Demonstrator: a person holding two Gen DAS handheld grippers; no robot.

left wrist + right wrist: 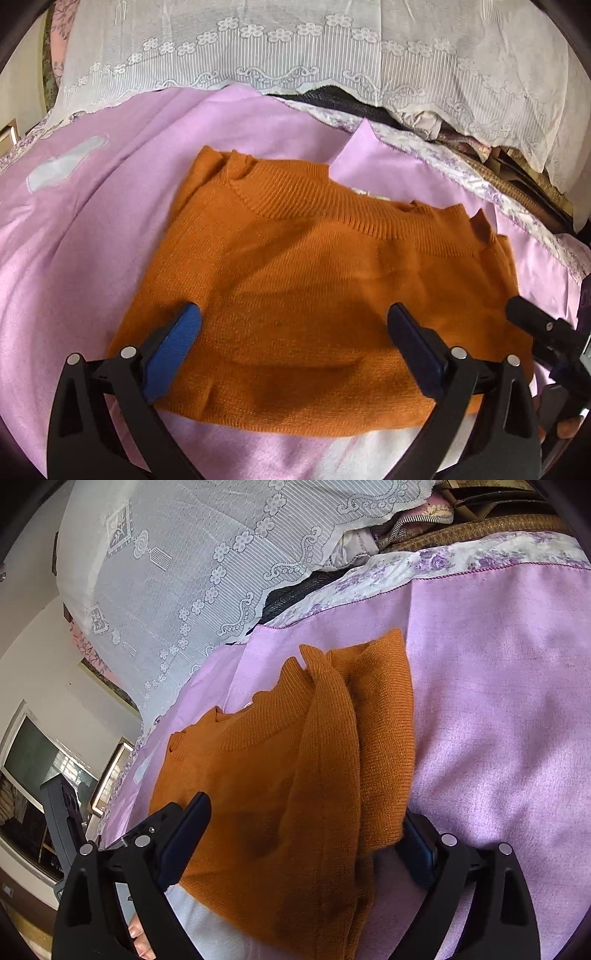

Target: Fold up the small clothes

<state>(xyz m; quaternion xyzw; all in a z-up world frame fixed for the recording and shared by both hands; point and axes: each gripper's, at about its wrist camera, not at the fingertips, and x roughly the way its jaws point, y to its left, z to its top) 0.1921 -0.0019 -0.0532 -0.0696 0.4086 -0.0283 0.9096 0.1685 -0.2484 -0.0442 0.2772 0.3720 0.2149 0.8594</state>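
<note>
Both jaws spread wide over the folded orange sweater

The left gripper (pixel 293 341) and right gripper (pixel 308 834) are held with jaws spread, nothing pinched; the orange sweater (pixel 314 280) lies between them on the lilac sheet (pixel 92 229). The near hem should be gripped evenly by both and carried toward the collar, layers kept aligned.

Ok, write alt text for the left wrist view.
A folded orange sweater lies on a pink bedsheet, with the left gripper open above its near edge, pads apart. White lace fabric drapes behind; the right gripper shows at the right edge.
</note>
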